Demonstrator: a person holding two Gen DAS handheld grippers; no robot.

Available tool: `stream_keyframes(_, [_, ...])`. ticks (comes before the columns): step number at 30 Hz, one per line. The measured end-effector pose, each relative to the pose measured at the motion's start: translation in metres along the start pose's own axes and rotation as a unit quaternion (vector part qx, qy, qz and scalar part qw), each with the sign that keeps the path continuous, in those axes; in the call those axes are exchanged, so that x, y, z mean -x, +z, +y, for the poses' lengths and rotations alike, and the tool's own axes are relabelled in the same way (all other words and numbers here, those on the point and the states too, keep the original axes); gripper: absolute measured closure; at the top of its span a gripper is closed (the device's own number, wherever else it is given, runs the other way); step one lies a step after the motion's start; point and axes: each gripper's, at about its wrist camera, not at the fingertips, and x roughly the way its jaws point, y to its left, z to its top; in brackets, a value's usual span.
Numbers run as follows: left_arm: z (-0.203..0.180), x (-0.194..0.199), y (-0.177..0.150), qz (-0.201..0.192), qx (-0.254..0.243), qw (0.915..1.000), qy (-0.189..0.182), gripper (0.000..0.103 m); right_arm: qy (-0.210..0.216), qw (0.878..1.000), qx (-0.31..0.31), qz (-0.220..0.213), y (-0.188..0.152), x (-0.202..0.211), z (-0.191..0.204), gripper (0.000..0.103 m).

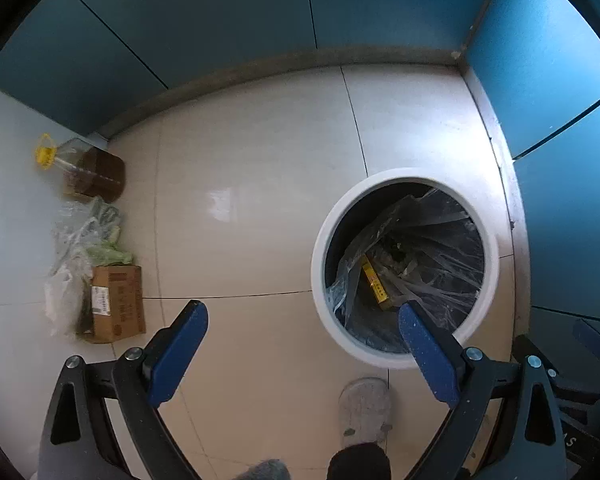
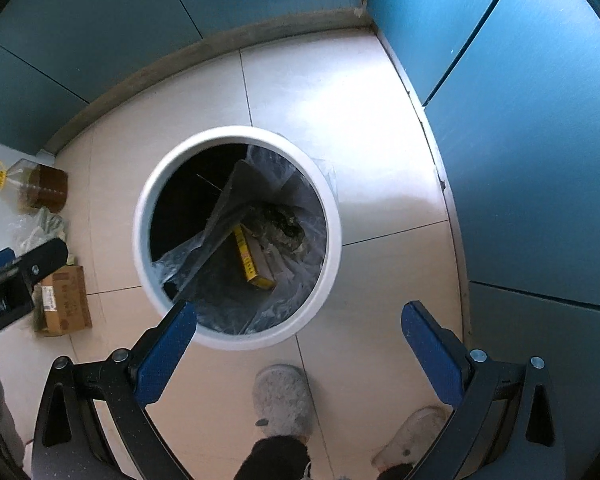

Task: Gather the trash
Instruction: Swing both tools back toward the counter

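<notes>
A round white trash bin [image 1: 488,264] [image 2: 236,136] stands on the tiled floor, lined with a slack clear plastic bag [image 1: 440,248] [image 2: 220,240]. Inside lie a yellow box [image 1: 374,284] [image 2: 248,258] and darker rubbish. My left gripper [image 1: 302,316] hangs above the floor with its jaws wide open and empty; its right finger overlaps the bin's near rim. My right gripper [image 2: 298,318] is also wide open and empty, above the bin's near edge. Both point straight down.
Against the left wall sit an oil bottle with a yellow cap [image 1: 84,172] [image 2: 32,188], crumpled plastic bags [image 1: 80,240] and a cardboard box [image 1: 118,304] [image 2: 66,300]. Teal cabinet fronts [image 1: 560,140] close the back and right. A person's slippered feet [image 2: 282,400] stand near the bin.
</notes>
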Motion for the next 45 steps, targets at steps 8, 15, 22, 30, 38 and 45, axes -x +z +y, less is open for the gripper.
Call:
stream_keyframes(8, [0.016,0.105,-0.016,-0.016,0.008,0.9996,-0.023,0.006,0.006,1.000,-0.005,-0.010,-0.016,0.103,0.007,0.000])
stream_keyframes(15, [0.032,0.219,-0.033,-0.030,0.006,0.9989,-0.037,0.006,0.020,0.999,0.003,-0.042,-0.036,0.238,0.020,0.000])
stream_keyframes(22, [0.039,0.321,-0.046,-0.058,0.005,0.9980,-0.025,0.006,0.072,0.994,-0.037,-0.078,-0.058,0.354,0.009,0.000])
stream_keyframes(30, [-0.044,0.437,-0.046,-0.121,-0.050,0.9907,-0.038,0.006,0.126,0.972,-0.142,-0.137,-0.093,0.469,-0.095,0.000])
stream_keyframes(38, [-0.258,0.523,-0.060,-0.124,-0.191,0.9651,-0.129,0.006,0.074,0.919,-0.334,-0.198,-0.178,0.554,-0.319,0.000])
stream_keyframes(45, [-0.483,0.548,-0.113,-0.070,-0.353,0.9171,-0.171,0.006,0.005,0.871,-0.463,-0.165,-0.283,0.564,-0.534,0.000])
